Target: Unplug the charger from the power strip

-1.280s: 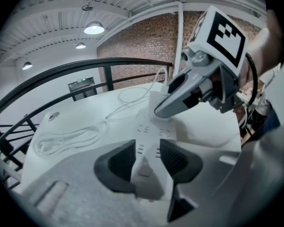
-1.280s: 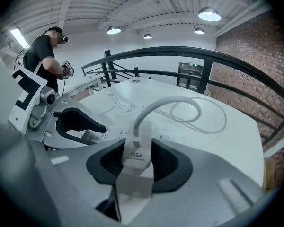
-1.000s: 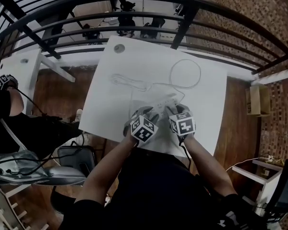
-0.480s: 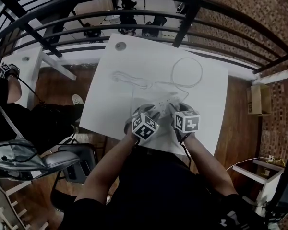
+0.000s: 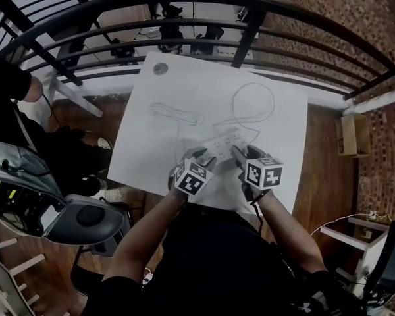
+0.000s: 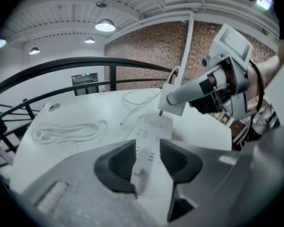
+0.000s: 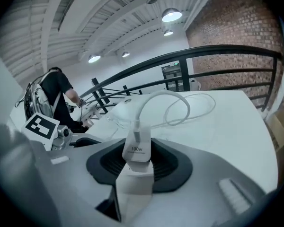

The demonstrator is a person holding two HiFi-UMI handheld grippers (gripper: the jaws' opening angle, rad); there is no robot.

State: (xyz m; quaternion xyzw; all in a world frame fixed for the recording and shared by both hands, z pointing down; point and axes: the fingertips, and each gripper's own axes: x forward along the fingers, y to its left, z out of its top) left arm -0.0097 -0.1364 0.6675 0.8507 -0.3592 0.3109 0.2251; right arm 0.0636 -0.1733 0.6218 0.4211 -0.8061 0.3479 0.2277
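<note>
A white power strip [image 5: 221, 143] lies on the white table [image 5: 286, 137], and my left gripper [image 5: 201, 158] is shut on its near end. In the left gripper view the strip [image 6: 152, 129] runs out from between the dark pads [image 6: 117, 162] of that gripper [image 6: 146, 151]. The white charger [image 6: 172, 100] hangs just above the strip's far end, its prongs bare. My right gripper [image 7: 138, 161] is shut on this charger [image 7: 136, 149], marked 100w. A white cable [image 7: 180, 103] loops away from its top. In the head view the right gripper [image 5: 241, 155] is beside the strip's right end.
The charger's cable loop [image 5: 253, 101] and a second coiled white cable [image 5: 174, 112] lie further back on the table. A small round disc [image 5: 160, 69] sits at the far left corner. A black railing [image 5: 250, 18] runs behind the table. A person [image 5: 13, 84] stands at left.
My right gripper has risen and rolled with the charger, lifting it off the strip. The left gripper has stayed on the strip. The person at left has moved.
</note>
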